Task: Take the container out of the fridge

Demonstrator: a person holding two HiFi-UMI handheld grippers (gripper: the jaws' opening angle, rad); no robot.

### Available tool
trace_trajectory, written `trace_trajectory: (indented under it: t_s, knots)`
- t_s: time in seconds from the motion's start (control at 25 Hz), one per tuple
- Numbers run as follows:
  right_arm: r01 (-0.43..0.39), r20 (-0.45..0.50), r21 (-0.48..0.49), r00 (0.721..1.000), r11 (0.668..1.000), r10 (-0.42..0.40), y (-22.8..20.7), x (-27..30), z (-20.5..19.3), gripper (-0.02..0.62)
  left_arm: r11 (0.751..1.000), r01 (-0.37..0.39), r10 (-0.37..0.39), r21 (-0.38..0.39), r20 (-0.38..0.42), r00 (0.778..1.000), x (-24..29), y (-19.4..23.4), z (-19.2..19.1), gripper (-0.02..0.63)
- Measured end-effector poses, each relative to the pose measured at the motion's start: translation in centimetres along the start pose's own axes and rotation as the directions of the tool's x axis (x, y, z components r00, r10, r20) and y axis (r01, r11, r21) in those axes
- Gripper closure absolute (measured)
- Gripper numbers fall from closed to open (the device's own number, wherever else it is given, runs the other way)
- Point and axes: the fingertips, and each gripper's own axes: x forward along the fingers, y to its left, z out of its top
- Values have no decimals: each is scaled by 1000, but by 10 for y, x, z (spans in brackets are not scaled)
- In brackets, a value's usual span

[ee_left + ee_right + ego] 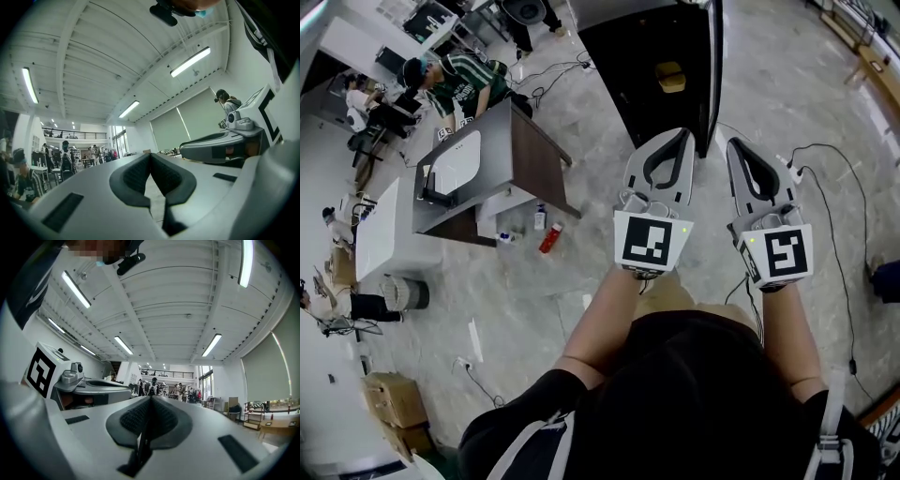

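Observation:
In the head view a black fridge (661, 56) stands open on the floor ahead, and a yellowish container (671, 77) rests inside it. My left gripper (682, 133) and right gripper (735, 143) are held side by side in front of me, both pointing toward the fridge and still short of it. Each has its jaws closed together with nothing between them. The left gripper view shows its pads (151, 157) meeting, with the right gripper (220, 147) beside it. In the right gripper view its pads (149, 399) also meet, aimed level across the hall.
A wood-sided cabinet with a white top (478, 169) stands to the left, with a red bottle (550, 238) and small bottles on the floor by it. Cables (839, 234) run over the floor at right. People (459, 80) work at far left, near cardboard boxes (394, 403).

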Motion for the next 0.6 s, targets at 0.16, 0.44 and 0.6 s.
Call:
trace_trajectory:
  t_s: [0.16,0.44,0.6]
  knots:
    - [16,-13,-2,1000,1000,-16,-19,54,-12,560,1000,14,-14,-18,-21,1000,42,41,-21,583]
    - [46,-34,-2,998,999,-46,-58,163,-23,560,999,51,-52,8,43,998,131,117,-33,583]
    - [62,-45,0,997,998,-62,-77,222,-30,560,998,70,-70,7,41,997,176,158,-47,583]
